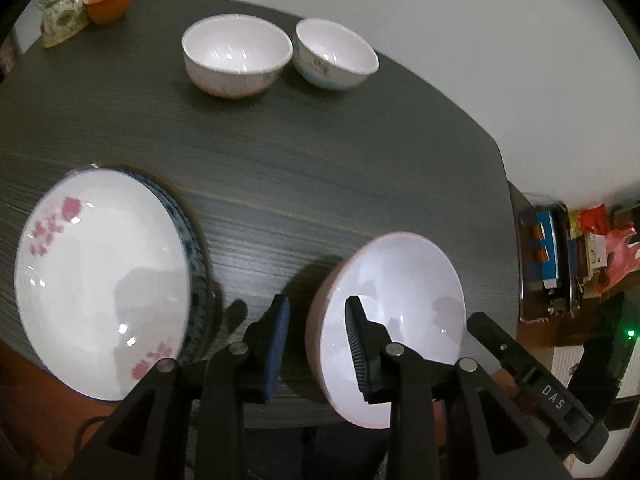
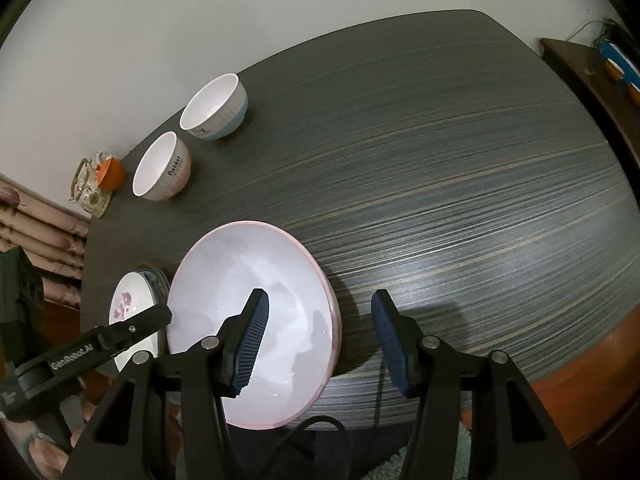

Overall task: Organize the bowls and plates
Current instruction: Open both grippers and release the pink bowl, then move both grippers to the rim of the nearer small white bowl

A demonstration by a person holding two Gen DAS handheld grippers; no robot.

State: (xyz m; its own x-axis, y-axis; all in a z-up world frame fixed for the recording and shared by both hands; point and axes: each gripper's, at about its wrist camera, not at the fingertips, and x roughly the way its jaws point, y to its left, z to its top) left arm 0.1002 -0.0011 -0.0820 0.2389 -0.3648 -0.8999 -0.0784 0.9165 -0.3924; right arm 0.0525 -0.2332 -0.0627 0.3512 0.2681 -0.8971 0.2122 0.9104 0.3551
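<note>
Grippers two (image 1: 316,344) (image 2: 320,344); bowls three (image 1: 237,56); plates two (image 1: 100,280).

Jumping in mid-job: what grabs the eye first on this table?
The pink-rimmed bowl at the table's near edge, with both grippers straddling its rim, jaws apart. Left of it, a flowered plate sits on a blue-patterned one. Two small bowls stand side by side at the far edge by the wall.

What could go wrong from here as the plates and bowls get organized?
1. The bowl sits at the table's near edge, the left gripper and right gripper astride its rim; a snagging finger could tip it off.
2. The stacked plates also sit at that edge beside the left gripper; a sideways swing might knock them.
</note>
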